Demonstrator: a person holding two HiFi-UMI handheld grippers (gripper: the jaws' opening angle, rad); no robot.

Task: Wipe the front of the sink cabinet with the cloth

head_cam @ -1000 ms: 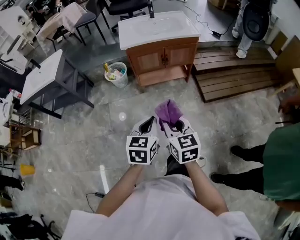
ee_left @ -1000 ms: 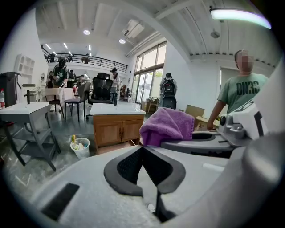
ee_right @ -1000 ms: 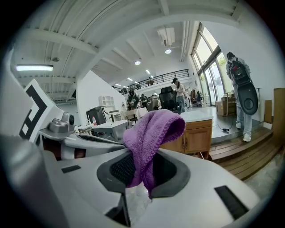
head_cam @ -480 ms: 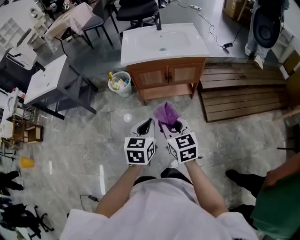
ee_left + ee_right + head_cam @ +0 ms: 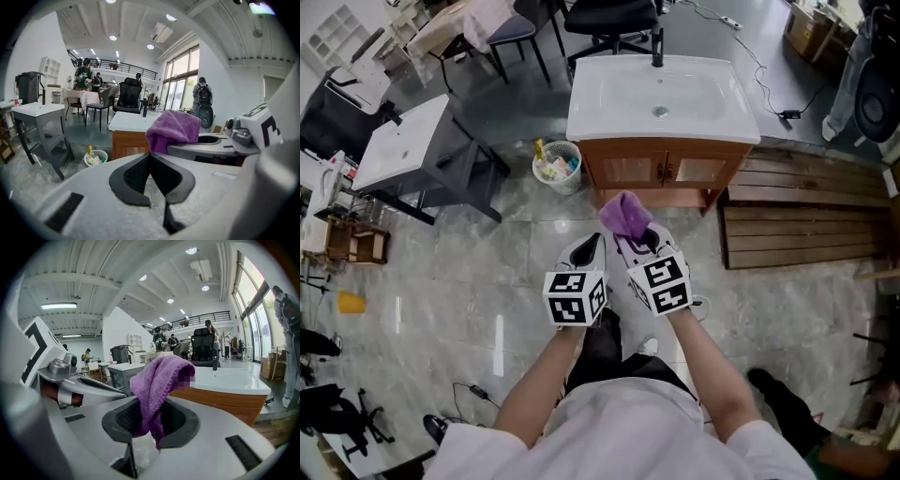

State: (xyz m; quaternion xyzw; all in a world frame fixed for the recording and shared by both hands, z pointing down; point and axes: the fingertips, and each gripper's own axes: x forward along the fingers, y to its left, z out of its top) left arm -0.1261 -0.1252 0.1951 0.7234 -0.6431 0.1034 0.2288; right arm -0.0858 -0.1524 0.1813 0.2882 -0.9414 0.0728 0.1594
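Head view shows us standing on the floor (image 5: 487,281) facing the sink cabinet (image 5: 661,171), with its wooden front ahead of both tools and its white top (image 5: 661,94) above. A small bin (image 5: 557,167) stands on the floor just beside the cabinet's left corner.

The purple cloth (image 5: 625,214) is not on the wood yet. It hangs in the air in front of the cabinet, pinched in the right tongs (image 5: 636,234). In the right gripper view the right tongs (image 5: 150,409) are clamped on the cloth (image 5: 157,380). A folded bunch stands up above the jaws and a short tail hangs down between them. The cabinet front is some way beyond.

The left tongs (image 5: 592,246) are held just beside the right. The left gripper view shows the left tongs (image 5: 150,157) closed, their pads meeting with nothing between them.

We judge the step in hand to be bringing the cloth to the cabinet, so no wiping is done yet. To do it well, we should lower ourselves so the bunched cloth meets the doors (image 5: 654,170) flat, not the hard jaw tips. We would start at an upper corner of the front and work in overlapping strokes towards the opposite edge, then down. The grip looks narrow, so firm pressure could drag the cloth out of the jaws. The left tongs should stay clear of the bin.
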